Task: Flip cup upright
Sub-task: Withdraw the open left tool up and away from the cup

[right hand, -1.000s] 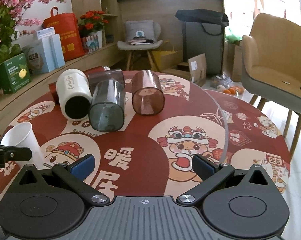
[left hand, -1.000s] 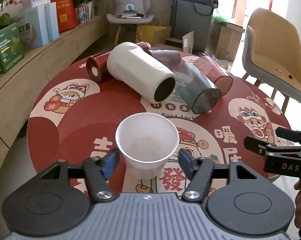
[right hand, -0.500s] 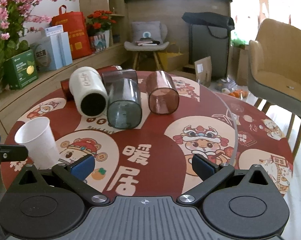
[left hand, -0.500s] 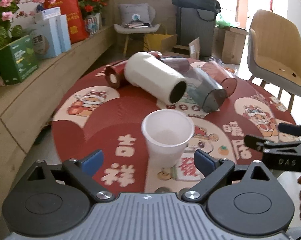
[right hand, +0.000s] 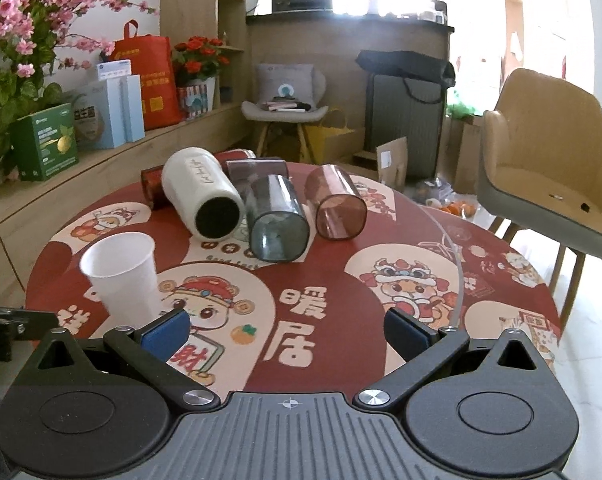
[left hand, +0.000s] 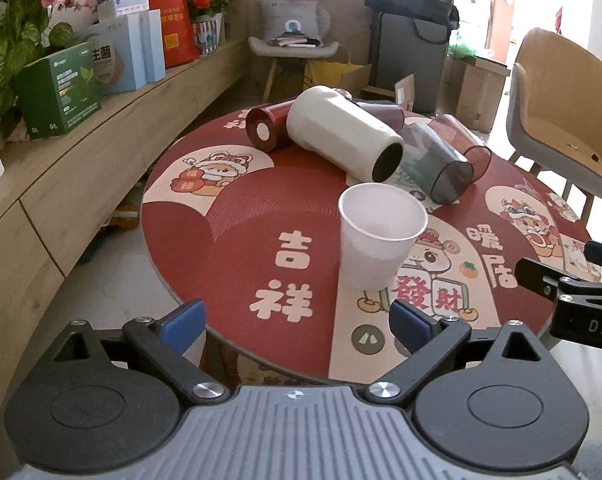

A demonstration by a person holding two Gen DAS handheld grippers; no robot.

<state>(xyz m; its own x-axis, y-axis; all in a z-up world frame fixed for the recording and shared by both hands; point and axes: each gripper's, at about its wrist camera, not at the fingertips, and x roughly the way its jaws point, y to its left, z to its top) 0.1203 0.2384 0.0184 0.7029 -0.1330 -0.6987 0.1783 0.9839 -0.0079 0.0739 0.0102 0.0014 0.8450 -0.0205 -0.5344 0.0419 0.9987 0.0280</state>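
While resting upright, mouth up, on the round red table (left hand: 237, 216), white paper cup (left hand: 377, 240) at 12 o'clock of left gripper (left hand: 297, 320), apart from its wide-spread jaws. Right gripper (right hand: 287, 330) jaws likewise apart, clamping nothing, cup at 10 o'clock. Beyond, cream tumbler (right hand: 205, 196) and grey cup (right hand: 275, 218) on their sides.

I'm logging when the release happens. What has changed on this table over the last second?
The left gripper has let go of the white paper cup: its jaws, a second ago close on either side of the cup, now stand wide open and drawn back toward the table edge. The cup stays upright where it was set. The right gripper stays open and idle, and the white tumbler and tinted cups still lie on their sides.
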